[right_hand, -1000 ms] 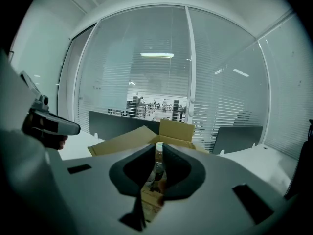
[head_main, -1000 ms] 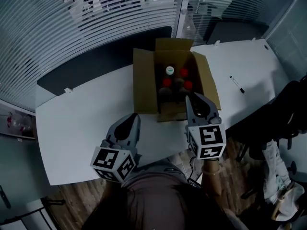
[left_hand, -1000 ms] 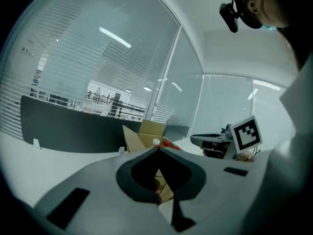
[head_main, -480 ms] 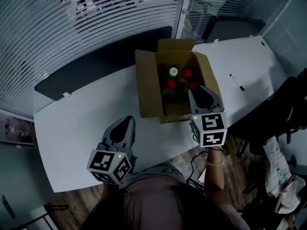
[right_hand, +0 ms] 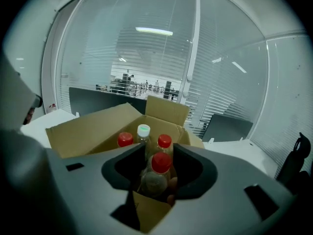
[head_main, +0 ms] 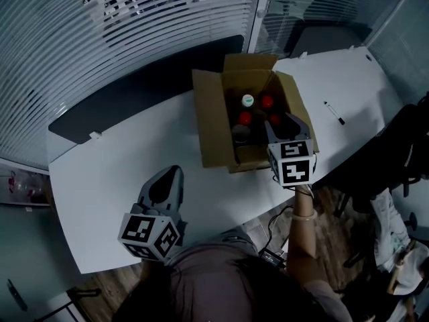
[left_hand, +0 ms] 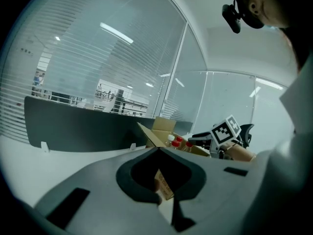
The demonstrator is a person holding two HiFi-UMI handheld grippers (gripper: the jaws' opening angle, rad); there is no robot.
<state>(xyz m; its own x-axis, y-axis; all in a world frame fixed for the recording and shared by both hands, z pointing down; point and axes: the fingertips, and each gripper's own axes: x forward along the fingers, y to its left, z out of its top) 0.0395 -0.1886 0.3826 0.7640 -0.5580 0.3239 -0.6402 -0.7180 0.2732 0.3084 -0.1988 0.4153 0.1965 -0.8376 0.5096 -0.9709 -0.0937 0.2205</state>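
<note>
Quick read on where you're at. Your right gripper (head_main: 287,123) hangs over the near-right corner of the open cardboard box (head_main: 213,123), jaws spread wide and nothing pinched between them. In the right gripper view the nearest red-capped bottle (right_hand: 161,163) sits framed right in the gap, but as far as I can see the pads aren't touching it. Just in front of it there's a clear rounded top (right_hand: 153,183), and I can't say for sure what that is.

The box is at your 12 o'clock on the white table (head_main: 120,159), flaps up. A white-capped bottle (head_main: 247,100) stands toward the back of it, with more red caps packed close around. Everything in there looks upright.

Your left gripper (head_main: 167,177) is down at 7 o'clock over the near edge of the table, well apart from the box. Its jaws are closed together on nothing. There's a marker pen (head_main: 333,113) lying out at 2 o'clock, well clear of both grippers.

My take on progress: very early. Every bottle I can see is in the box, none stands out on the table, and neither gripper has a hold on anything.
</note>
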